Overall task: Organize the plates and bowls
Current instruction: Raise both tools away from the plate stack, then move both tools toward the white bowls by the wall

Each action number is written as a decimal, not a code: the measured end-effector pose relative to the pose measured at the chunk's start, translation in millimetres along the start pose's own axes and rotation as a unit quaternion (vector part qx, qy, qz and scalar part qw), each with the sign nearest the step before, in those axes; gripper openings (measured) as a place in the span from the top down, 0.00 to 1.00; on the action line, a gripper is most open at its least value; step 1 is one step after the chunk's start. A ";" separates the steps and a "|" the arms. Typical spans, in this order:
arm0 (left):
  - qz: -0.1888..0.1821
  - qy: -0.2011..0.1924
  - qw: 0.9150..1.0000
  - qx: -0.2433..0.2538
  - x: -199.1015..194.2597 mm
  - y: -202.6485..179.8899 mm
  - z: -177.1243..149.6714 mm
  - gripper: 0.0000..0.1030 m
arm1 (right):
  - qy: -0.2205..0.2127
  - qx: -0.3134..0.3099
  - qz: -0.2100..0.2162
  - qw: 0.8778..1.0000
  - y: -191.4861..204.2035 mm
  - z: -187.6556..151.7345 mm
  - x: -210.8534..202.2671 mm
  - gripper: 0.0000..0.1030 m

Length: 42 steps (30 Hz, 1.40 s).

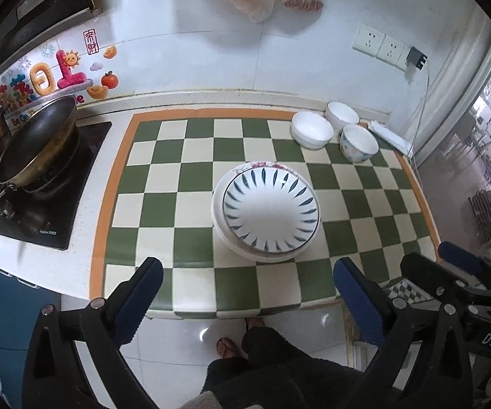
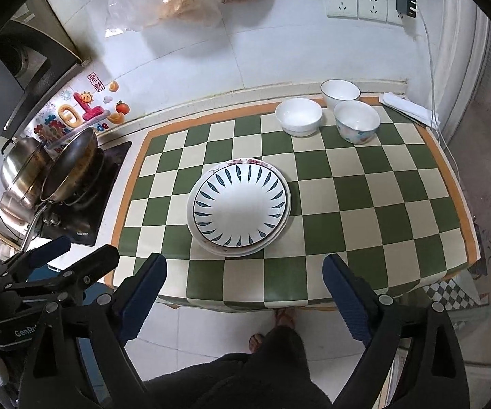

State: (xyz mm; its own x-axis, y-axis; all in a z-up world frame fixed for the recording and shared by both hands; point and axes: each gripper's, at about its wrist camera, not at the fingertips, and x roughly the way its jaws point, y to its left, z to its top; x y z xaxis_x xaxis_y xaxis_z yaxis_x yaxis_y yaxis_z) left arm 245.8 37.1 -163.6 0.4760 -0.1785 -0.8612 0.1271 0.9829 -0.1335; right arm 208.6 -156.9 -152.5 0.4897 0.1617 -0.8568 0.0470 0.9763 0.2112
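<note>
Left gripper (image 1: 245,283) spread wide, empty, held back off the near edge of the checkered mat (image 1: 163,177). Mid-mat, plate stack (image 1: 267,209) — striped plate sitting off-centre on the ones beneath, liable to slide if nudged sideways. Back right, three bowls (image 2: 327,114) bunched close — easy to knock a neighbour when reaching for one. Right gripper (image 2: 243,284) likewise apart, holding nothing.
</note>
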 end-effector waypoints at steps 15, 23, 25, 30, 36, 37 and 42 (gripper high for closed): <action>0.018 0.021 0.999 -0.018 105.2 -46.8 114.0 0.00 | 0.023 0.056 0.067 0.996 -96.0 112.0 84.7 0.06; 0.014 0.079 0.995 -0.060 224.9 -62.2 205.5 0.01 | 0.075 0.094 0.086 0.989 -166.3 225.3 197.2 0.07; 0.004 0.102 0.992 -0.068 257.6 -63.8 221.3 0.04 | 0.095 0.105 0.095 0.985 -178.9 243.4 226.2 0.10; -0.019 0.161 0.983 -0.083 328.0 -69.5 248.0 0.32 | 0.142 0.133 0.107 0.975 -197.4 269.2 296.0 0.22; -0.019 0.199 0.977 -0.069 374.5 -77.6 259.4 0.47 | 0.177 0.154 0.109 0.966 -204.0 275.7 346.9 0.34; -0.018 0.204 0.977 -0.064 381.8 -78.6 260.2 0.52 | 0.177 0.157 0.110 0.965 -204.2 276.3 351.3 0.37; -0.030 0.221 0.974 -0.052 403.1 -81.0 258.7 0.82 | 0.178 0.157 0.079 0.968 -200.9 278.4 369.9 0.59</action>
State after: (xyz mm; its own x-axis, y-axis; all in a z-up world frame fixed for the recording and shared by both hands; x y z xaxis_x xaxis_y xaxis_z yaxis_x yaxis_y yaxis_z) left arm 652.5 -126.4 -373.0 0.0475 -0.2202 -0.9743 0.0434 0.9749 -0.2183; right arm 622.7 -333.2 -380.9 0.1837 0.3992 -0.8983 0.2854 0.8528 0.4373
